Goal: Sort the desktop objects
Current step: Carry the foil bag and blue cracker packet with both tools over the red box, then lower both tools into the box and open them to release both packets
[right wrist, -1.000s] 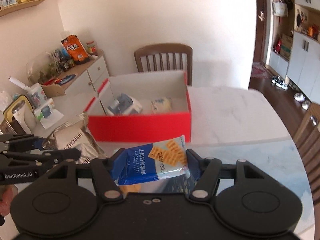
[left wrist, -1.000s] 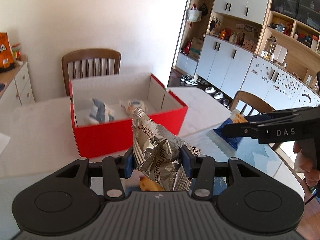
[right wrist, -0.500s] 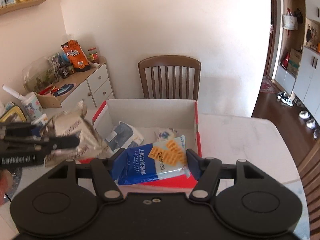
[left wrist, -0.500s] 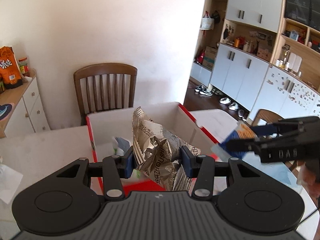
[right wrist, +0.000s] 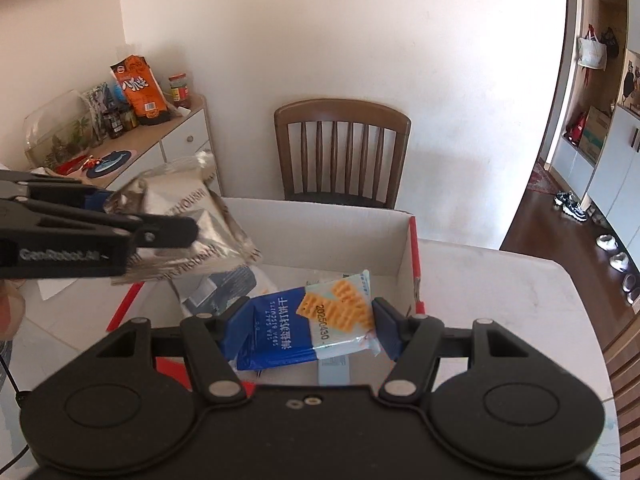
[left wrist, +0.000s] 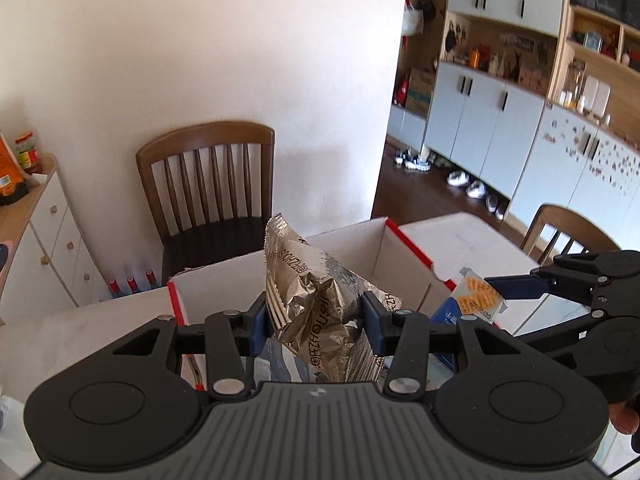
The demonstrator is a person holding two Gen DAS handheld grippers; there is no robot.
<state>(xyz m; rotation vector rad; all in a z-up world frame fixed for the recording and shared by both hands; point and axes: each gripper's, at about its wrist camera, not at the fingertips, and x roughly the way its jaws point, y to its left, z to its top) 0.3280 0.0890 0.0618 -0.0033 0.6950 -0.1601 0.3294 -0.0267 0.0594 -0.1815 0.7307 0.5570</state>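
My left gripper [left wrist: 316, 322] is shut on a crinkled silver snack bag [left wrist: 316, 304] and holds it above the open red box [left wrist: 404, 236]. My right gripper [right wrist: 306, 326] is shut on a blue cracker packet [right wrist: 304, 326] and holds it over the same red box [right wrist: 414, 256], near its front edge. The left gripper and silver bag also show in the right wrist view [right wrist: 188, 220], over the box's left side. The cracker packet also shows in the left wrist view [left wrist: 476, 300], at the right. A white and blue packet [right wrist: 228, 286] lies inside the box.
The box stands on a white marble table [right wrist: 480, 280]. A brown wooden chair [right wrist: 344, 152] stands behind the table against the wall. A sideboard [right wrist: 160, 140] with snacks and jars is at the left. Another chair [left wrist: 568, 232] is at the right.
Both grippers have moved forward and up with their packets, from in front of the red box to above it. Both stay shut on their packets.
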